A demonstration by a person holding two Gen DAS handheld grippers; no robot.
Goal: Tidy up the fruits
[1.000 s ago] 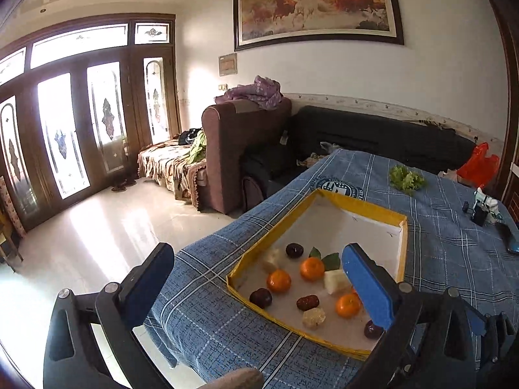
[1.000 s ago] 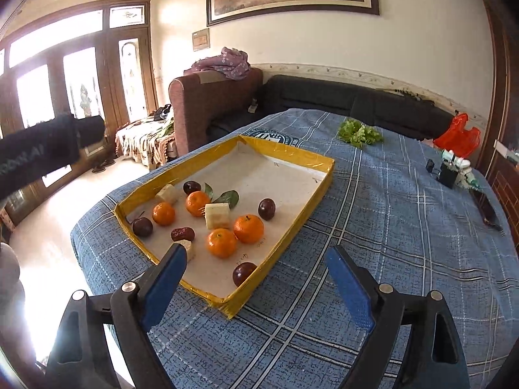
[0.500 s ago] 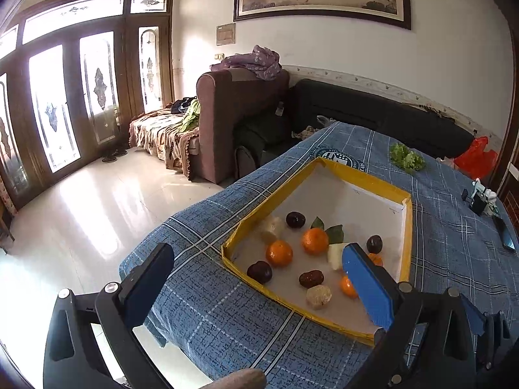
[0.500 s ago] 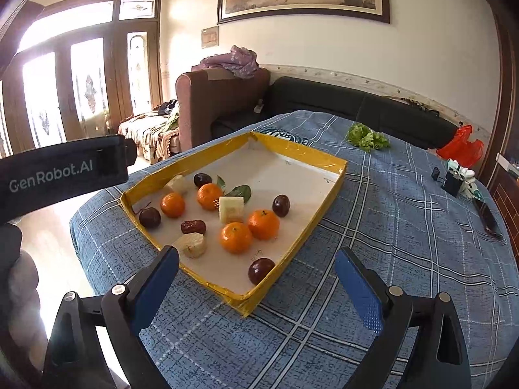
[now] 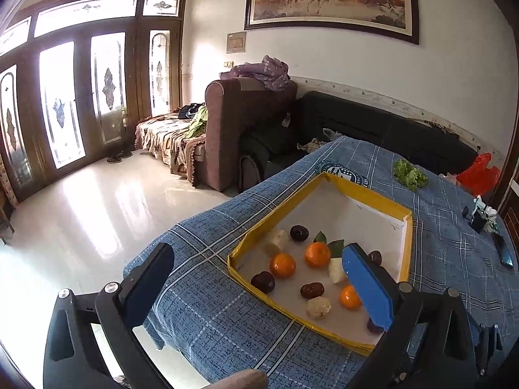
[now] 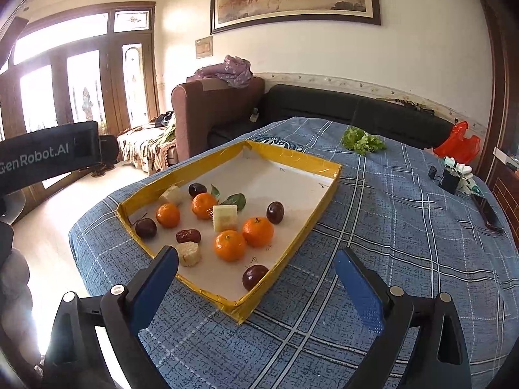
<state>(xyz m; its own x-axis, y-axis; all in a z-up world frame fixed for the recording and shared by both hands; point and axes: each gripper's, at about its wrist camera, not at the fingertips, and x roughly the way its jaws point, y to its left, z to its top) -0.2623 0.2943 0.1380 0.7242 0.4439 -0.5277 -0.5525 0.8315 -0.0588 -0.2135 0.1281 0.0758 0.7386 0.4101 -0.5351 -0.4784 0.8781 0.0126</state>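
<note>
**Both claws spread above the fruit tray**

Right now I am holding both claws wide apart and empty. My left gripper (image 5: 259,278) is hovering off the near left corner of the yellow-rimmed tray (image 6: 327,191); my right gripper (image 6: 256,287) is hanging over its near edge. Inside the tray, four oranges (image 6: 229,245), dark plums (image 6: 254,276) and pale fruit chunks (image 6: 224,218) are sitting loosely mixed.

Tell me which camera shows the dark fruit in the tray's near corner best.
The right wrist view: the dark fruit lies in plain sight in the tray. In the left wrist view the left gripper's blue pad hides nearly all of it.
</note>
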